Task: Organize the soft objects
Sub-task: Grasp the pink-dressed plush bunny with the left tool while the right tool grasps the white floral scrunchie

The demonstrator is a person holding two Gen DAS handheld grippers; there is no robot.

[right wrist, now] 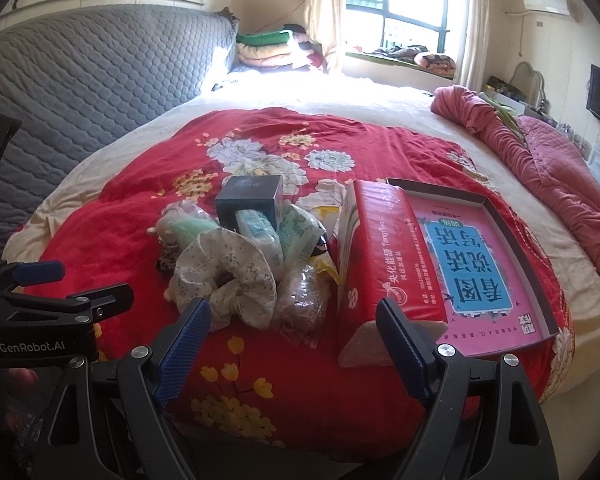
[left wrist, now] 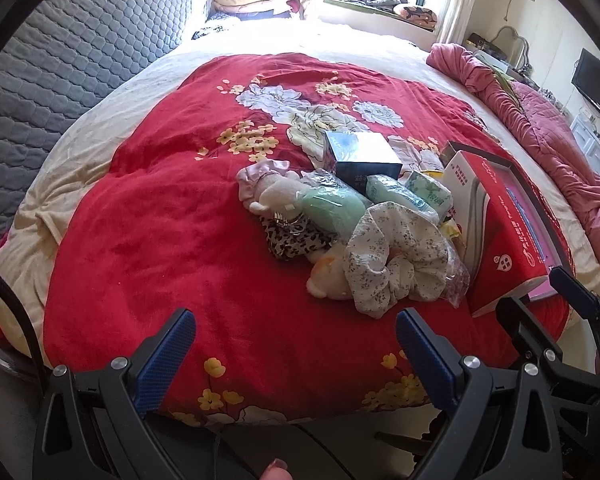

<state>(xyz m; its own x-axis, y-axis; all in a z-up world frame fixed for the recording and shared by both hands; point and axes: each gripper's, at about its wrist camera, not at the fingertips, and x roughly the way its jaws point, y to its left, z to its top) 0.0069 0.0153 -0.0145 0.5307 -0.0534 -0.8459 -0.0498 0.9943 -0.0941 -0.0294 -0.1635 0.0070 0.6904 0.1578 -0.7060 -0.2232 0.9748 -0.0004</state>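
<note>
A heap of soft things sits near the middle of a red floral blanket (right wrist: 132,208) on a bed: a white floral scrunchie (right wrist: 228,280) at the front, a leopard-print scrunchie (left wrist: 296,242), a pink scrunchie (left wrist: 260,174), a pale green plush (left wrist: 332,206) and small tissue packs (right wrist: 260,232), all touching or overlapping. A dark box (right wrist: 250,196) stands just behind the heap. To the right lies a red tissue pack (right wrist: 384,256) against an open shallow tray (right wrist: 512,232), probably the sorting container. The left gripper (left wrist: 296,344) and right gripper (right wrist: 294,338) hover near the bed's edge, fingers spread wide and empty, seemingly ready to pick.
</note>
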